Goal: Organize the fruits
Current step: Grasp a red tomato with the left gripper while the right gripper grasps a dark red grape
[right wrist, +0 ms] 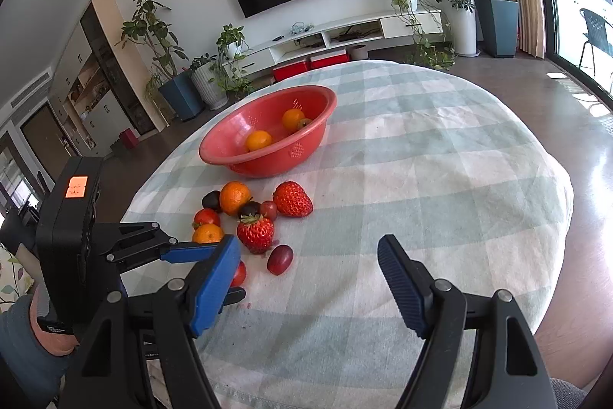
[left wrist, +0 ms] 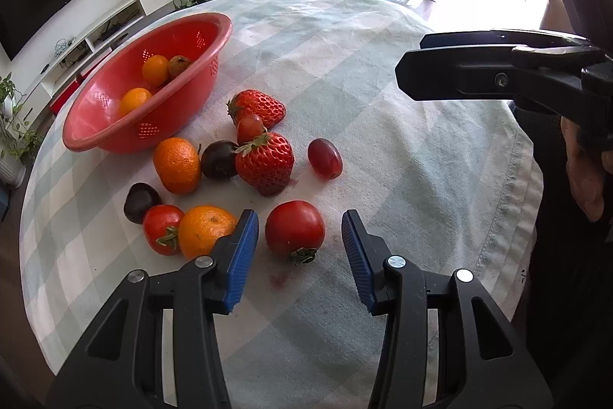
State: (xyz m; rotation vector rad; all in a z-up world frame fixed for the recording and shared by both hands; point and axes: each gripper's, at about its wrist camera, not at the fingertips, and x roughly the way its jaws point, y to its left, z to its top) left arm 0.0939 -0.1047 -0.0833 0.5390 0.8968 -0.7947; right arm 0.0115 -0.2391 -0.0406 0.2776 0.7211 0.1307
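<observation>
**Round desk under a pale green-and-white checked cloth** (left wrist: pixel 383 102). Carries everything listed below; faint reddish stains near the fruit.

**Red perforated plastic basket** (left wrist: pixel 191 94). Far left of the desk as the left wrist view has it, beyond the loose fruit. Already holds two small oranges (left wrist: pixel 155 69) and one brownish fruit (left wrist: pixel 179 64) (kind not clear).

**Left claw, black frame with blue ribbed pads** (left wrist: pixel 299 221). Pointed steeply down at the near edge of the fruit cluster. Jaws partly open and straddling the nearest tomato, one pad on each side, a sliver of cloth showing between pad and skin on both sides; nothing gripped yet.

**Right claw, same make** (right wrist: pixel 308 255). Wide open and empty, held over bare cloth well to the right of the cluster, with no fruit between its pads.

**Loose fruit, still to be sorted:**
- two large red strawberries (left wrist: pixel 264 161), touching other fruit mid-cluster;
- two oranges outside the basket (left wrist: pixel 177 165);
- large round red tomato (left wrist: pixel 294 229), directly between the left claw's pads, green calyx turned toward the camera, near-spherical (so no long axis to line up with), just clear of its neighbours;
- smaller red tomato (left wrist: pixel 163 229), touching the near orange;
- oval red grape (left wrist: pixel 325 158), lying alone, long axis running away from the left claw.

**Deciding relation:** large tomato centred in the left claw, far nearer to it than to the right; basket up and to the left from there, across the rest of the cluster (likely a lift over, not a slide).
</observation>
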